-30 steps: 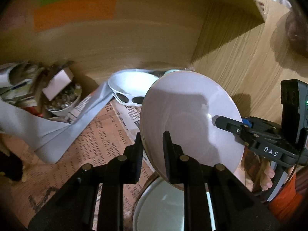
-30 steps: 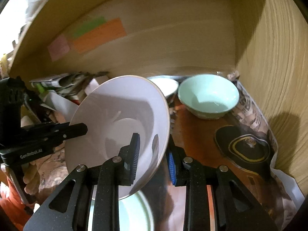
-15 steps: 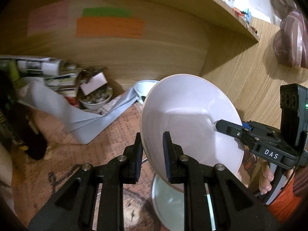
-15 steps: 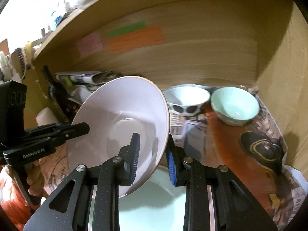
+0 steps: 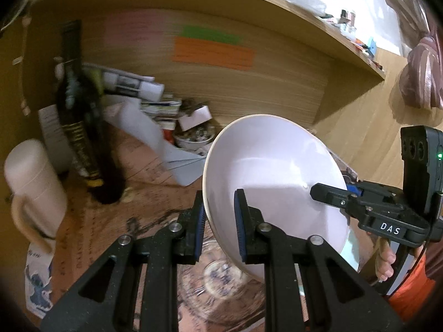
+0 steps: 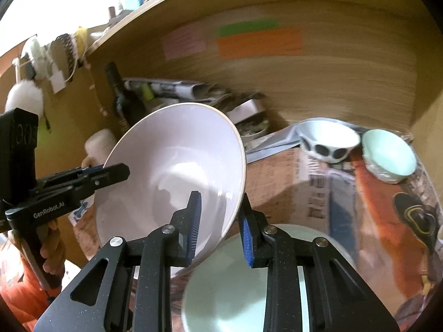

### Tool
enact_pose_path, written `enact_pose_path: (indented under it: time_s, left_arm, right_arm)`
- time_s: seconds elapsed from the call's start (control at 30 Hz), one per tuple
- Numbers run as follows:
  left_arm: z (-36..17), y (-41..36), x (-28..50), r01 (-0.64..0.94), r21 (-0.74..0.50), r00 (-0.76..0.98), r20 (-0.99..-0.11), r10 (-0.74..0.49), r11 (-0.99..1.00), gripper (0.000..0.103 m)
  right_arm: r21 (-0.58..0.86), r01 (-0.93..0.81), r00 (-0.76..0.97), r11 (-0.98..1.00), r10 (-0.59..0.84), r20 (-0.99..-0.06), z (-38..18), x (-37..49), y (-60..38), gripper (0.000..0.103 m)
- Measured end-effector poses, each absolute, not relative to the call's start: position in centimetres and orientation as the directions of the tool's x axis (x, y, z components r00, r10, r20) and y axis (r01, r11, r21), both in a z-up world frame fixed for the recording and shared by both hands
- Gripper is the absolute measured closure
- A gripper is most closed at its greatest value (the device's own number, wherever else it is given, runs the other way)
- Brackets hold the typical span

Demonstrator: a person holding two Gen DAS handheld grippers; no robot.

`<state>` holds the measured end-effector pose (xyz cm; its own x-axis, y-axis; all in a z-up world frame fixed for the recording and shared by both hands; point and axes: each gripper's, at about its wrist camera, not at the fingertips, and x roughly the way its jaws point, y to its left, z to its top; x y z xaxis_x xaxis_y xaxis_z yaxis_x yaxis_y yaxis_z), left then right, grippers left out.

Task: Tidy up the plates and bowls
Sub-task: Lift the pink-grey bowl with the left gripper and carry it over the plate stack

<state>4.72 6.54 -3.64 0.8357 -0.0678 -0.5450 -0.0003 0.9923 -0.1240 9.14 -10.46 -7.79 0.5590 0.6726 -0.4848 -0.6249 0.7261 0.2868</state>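
Observation:
A large pale lilac bowl (image 5: 274, 177) is held in the air between both grippers, tilted. My left gripper (image 5: 220, 221) is shut on its near-left rim. My right gripper (image 6: 221, 221) is shut on the opposite rim of the same bowl (image 6: 171, 171). Each gripper shows in the other's view, the right one (image 5: 329, 193) and the left one (image 6: 110, 173). Below the bowl lies a pale green plate (image 6: 235, 282). At the back right stand a white bowl with dark ovals (image 6: 329, 141) and a mint green bowl (image 6: 387, 155).
A wooden shelf back (image 5: 249, 91) and side wall (image 6: 426, 127) enclose the space. A dark bottle (image 5: 80, 127), a cream jug (image 5: 33, 188), stacked papers (image 5: 144, 94) and a bowl of small items (image 5: 196, 138) crowd the left. Newspaper (image 6: 318, 182) covers the surface.
Both grippers have pulled back and turned left with the lilac bowl still gripped. The bottle and the cream jug have come into the left view. The bowls at the back look farther away.

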Motion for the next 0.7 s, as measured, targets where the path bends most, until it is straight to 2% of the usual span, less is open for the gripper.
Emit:
enact_pose_path:
  time_s: [0.3,0.7]
  left_arm:
    - [-5.4,9.4,2.1,-0.063,-0.132,0.824,-0.566,-0.023,0.989,0.084]
    - [-10.1,12.3,1.4,-0.117,-0.21,0.764,-0.644,-0.048,0.971,0.084]
  right_arm:
    - [0.288,-0.665,0.476,0.69,0.687,-0.549,-9.6,8.2,-6.8,0.079]
    - [0.26,-0.682,0.396,0.683,0.645,-0.654,-12.1,8.1,-3.5,0.079]
